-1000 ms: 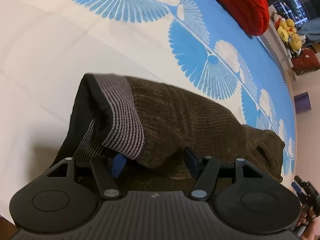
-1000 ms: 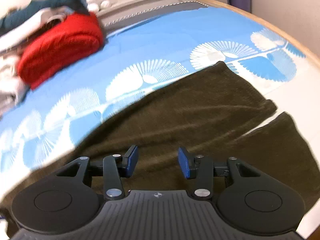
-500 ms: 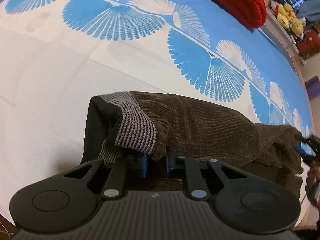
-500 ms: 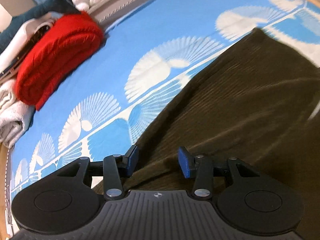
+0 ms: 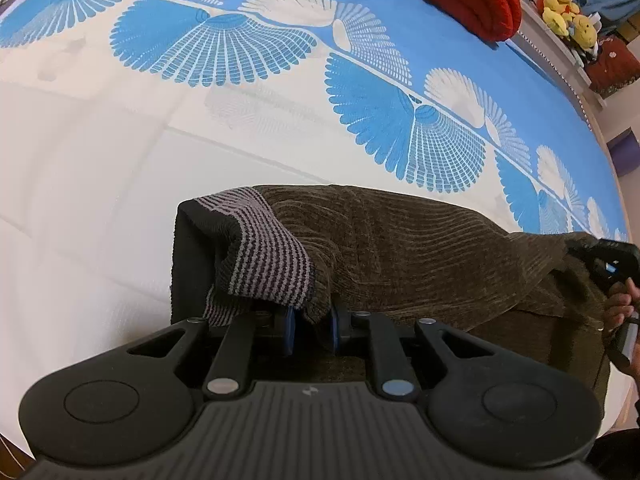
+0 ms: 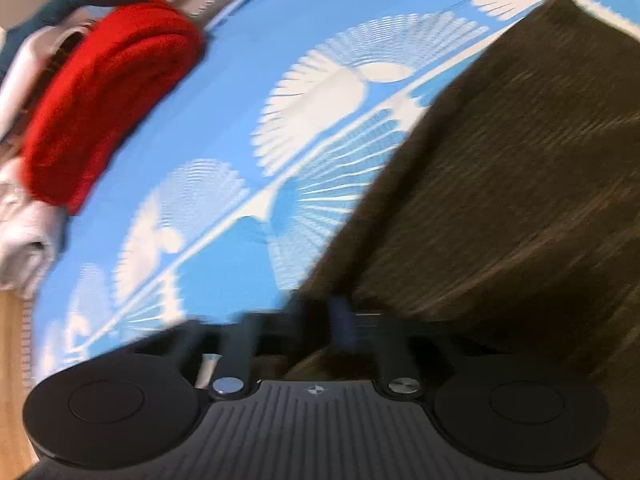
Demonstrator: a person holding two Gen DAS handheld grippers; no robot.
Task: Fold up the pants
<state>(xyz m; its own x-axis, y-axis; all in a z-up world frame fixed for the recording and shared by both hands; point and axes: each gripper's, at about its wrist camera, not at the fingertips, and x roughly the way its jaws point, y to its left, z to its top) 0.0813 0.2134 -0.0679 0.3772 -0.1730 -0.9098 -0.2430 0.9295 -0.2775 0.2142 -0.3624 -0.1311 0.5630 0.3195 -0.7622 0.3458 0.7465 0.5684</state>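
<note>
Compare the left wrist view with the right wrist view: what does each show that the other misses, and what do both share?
Only the left wrist view shows the grey-and-black striped waistband, the yellow plush toys, and the left tool pinching brown fabric. Only the right wrist view shows the white folded cloth and the blurred right tool at the fabric's edge. Both show the brown ribbed pants, the red knitted bundle and the blue-and-white fan-patterned bedsheet.

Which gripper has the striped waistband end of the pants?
The left gripper: its jaws pinch the brown pants right under the grey striped waistband. The right gripper is at plain brown fabric.
</note>
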